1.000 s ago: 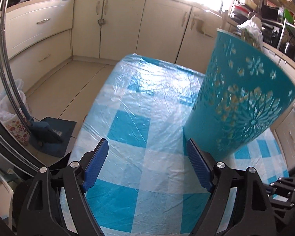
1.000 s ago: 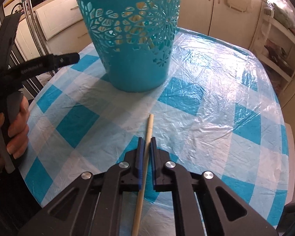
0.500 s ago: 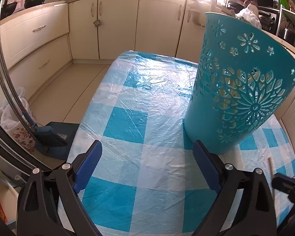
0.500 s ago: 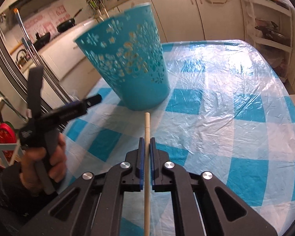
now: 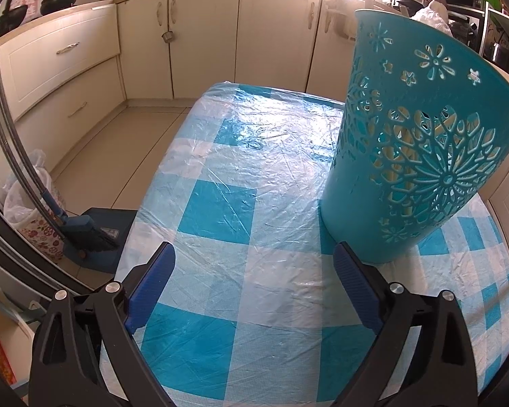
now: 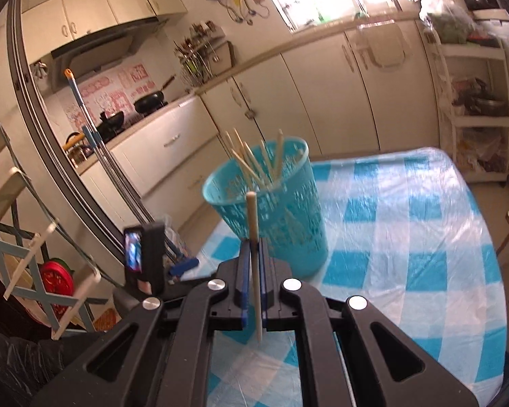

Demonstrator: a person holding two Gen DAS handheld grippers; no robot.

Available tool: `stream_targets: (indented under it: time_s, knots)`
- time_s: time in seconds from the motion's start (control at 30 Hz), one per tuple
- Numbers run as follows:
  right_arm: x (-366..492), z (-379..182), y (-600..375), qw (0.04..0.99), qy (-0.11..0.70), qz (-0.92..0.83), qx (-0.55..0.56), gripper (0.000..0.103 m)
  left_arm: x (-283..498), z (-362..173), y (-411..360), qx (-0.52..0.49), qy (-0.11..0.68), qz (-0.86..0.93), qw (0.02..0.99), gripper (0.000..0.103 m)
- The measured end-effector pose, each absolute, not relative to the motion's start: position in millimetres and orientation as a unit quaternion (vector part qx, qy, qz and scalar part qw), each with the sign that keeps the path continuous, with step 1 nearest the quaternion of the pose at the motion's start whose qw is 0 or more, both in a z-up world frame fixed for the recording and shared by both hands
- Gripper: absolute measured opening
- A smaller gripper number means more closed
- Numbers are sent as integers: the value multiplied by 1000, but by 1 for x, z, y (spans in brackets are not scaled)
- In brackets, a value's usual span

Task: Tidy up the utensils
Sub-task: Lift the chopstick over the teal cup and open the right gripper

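wooden chopstick (image 6: 253,234) pinched upright, right gripper (image 6: 253,254) raised

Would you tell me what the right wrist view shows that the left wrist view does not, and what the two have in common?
Only the right wrist view shows the right gripper shut on a chopstick, the bundle of chopsticks sticking out of the basket's open top, and the back of the left gripper's handle. Only the left wrist view shows the left gripper open with nothing between its pads, and the blue broom on the floor. Both show the teal basket upright on the checked tablecloth, with cream kitchen cabinets behind.
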State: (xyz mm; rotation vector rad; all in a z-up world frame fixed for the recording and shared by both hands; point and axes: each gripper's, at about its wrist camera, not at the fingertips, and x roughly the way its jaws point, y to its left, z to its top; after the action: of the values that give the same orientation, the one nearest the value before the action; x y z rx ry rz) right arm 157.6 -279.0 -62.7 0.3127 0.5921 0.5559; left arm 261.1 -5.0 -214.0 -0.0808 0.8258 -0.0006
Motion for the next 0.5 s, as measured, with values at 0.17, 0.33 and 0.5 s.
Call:
stream_targets:
  time_s: [0.17,0.33,0.5]
  knots:
    - [161,-33,-278,914,257,277,146,6,262,-215,-5,-40,401,0,915,91]
    - [164,-9,-279,922,235,280,130,5,262,-214,-5,-40,401,0,915,91]
    - [168,17,-280,928,213,284,118,5,262,-215,-5,-40,402,-1,915,91]
